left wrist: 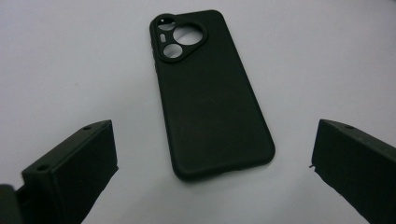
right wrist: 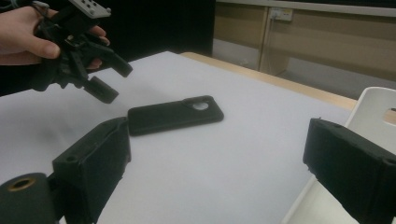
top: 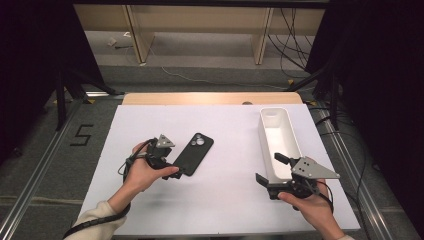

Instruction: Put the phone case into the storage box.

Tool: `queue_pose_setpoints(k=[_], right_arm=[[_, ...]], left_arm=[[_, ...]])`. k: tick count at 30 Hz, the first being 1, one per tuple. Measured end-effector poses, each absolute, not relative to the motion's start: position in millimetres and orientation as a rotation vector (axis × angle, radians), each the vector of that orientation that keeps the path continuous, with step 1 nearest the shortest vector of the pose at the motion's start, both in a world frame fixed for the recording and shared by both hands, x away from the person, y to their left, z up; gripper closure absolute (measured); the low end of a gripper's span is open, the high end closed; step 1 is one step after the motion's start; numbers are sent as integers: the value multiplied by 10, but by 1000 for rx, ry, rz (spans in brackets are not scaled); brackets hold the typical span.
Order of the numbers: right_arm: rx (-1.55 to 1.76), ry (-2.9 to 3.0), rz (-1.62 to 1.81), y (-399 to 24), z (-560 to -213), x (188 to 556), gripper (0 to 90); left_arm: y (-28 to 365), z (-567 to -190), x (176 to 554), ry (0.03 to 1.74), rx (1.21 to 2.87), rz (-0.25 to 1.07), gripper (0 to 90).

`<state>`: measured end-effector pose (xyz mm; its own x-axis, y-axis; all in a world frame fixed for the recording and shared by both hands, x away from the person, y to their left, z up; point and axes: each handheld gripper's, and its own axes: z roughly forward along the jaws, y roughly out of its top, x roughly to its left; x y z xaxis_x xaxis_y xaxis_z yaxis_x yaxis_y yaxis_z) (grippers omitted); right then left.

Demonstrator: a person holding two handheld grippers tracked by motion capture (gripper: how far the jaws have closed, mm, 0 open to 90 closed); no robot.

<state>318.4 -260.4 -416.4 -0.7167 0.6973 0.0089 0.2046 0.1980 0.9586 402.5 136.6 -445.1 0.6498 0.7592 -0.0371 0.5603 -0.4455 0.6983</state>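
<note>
A black phone case point(top: 194, 154) lies back-up on the white mat, camera cut-outs at its far end. My left gripper point(top: 172, 172) hovers at the case's near end, open. In the left gripper view the case point(left wrist: 205, 93) lies ahead between the two spread jaws of the left gripper point(left wrist: 212, 154), untouched. My right gripper point(top: 270, 168) stands open at the near left corner of a white bin point(top: 265, 135), holding nothing. The right gripper view looks across the mat between the right gripper's point(right wrist: 219, 177) jaws at the case point(right wrist: 173, 114) and the left gripper point(right wrist: 116, 84) above its end.
The white mat point(top: 225, 200) covers the table, with a wooden strip point(top: 210, 98) at the back edge. The long bin point(right wrist: 373, 112) looks empty. Cables trail from both grippers. Past the table are floor, wooden furniture legs and loose cables.
</note>
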Motion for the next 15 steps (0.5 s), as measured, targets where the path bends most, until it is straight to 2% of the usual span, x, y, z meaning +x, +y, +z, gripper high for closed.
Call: queue_pose_setpoints(k=[15], right_arm=[[839,2051,1540,-2601,-4176,3189,88]], left_arm=[[1066,-4663,4359,1082,2269,286,0]])
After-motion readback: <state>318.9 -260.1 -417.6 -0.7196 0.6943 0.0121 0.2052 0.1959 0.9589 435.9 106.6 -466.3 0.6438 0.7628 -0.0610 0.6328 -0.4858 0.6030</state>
